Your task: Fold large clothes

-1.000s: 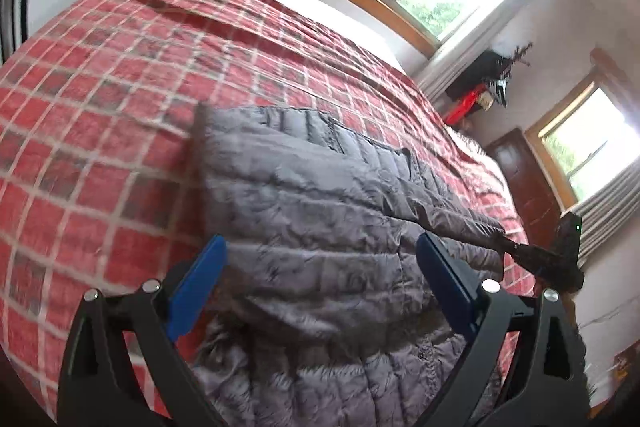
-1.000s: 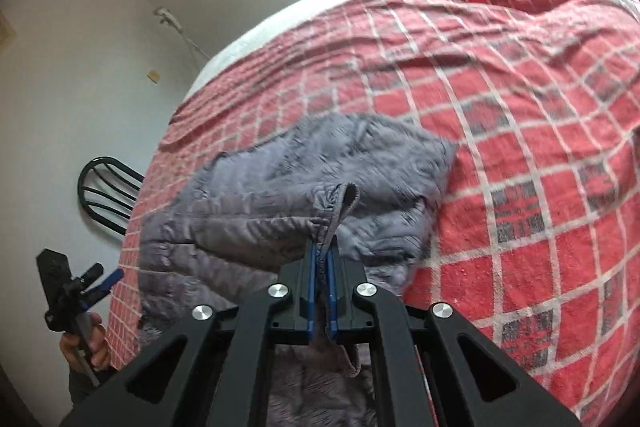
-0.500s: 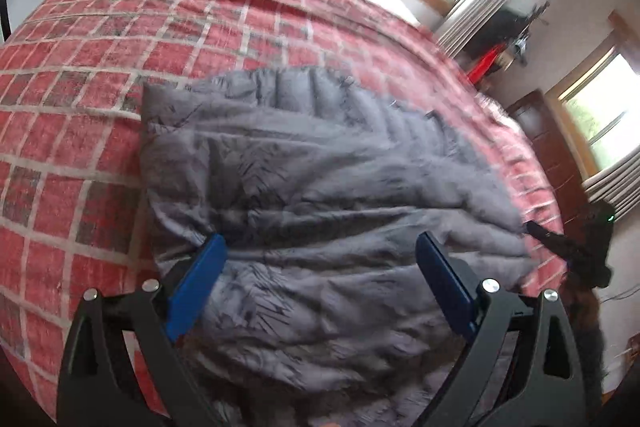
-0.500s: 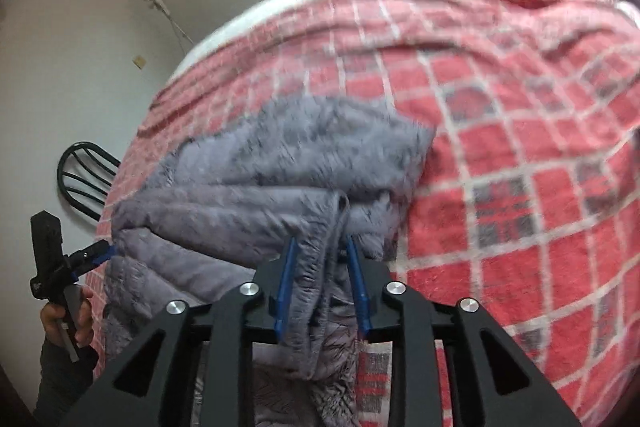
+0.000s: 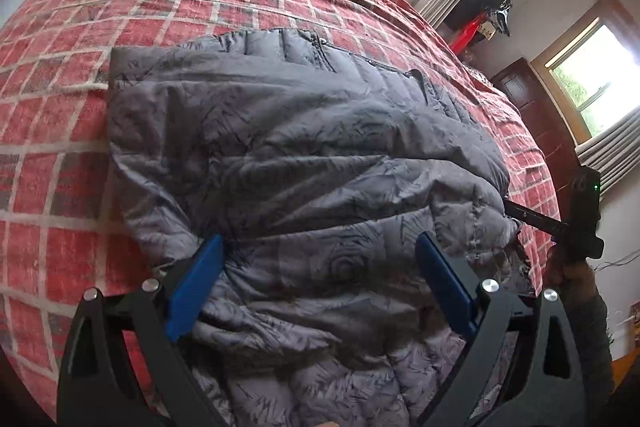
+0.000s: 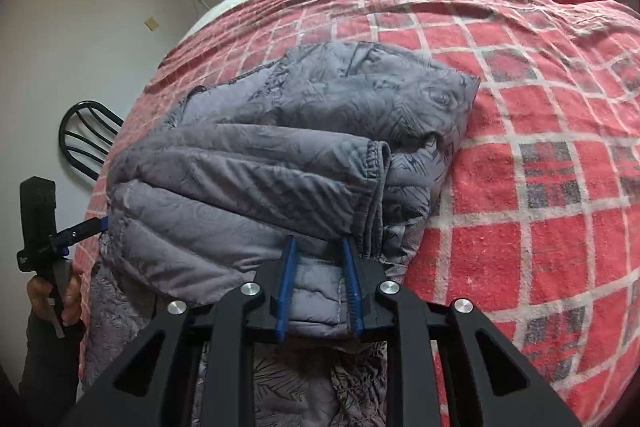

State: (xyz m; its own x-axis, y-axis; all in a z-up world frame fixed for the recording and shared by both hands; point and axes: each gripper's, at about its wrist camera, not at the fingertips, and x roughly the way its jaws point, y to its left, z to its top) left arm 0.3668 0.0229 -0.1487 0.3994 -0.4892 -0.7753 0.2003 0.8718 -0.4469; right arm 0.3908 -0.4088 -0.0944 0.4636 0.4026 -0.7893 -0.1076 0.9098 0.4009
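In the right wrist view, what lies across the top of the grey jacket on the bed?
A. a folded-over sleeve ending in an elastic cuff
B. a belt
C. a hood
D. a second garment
A: on the grey jacket, a sleeve lies across, ending in a gathered cuff.

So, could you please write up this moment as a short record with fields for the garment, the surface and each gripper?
garment: grey quilted jacket, partly folded, a sleeve laid across its body
sleeve cuff: elastic cuff just ahead of the right gripper
surface: red plaid bedspread under the jacket
left gripper: jaws wide open over the jacket's near edge, holding nothing
right gripper: jaws partly open, jacket fabric between them, not pinched
background: black chair beside the bed
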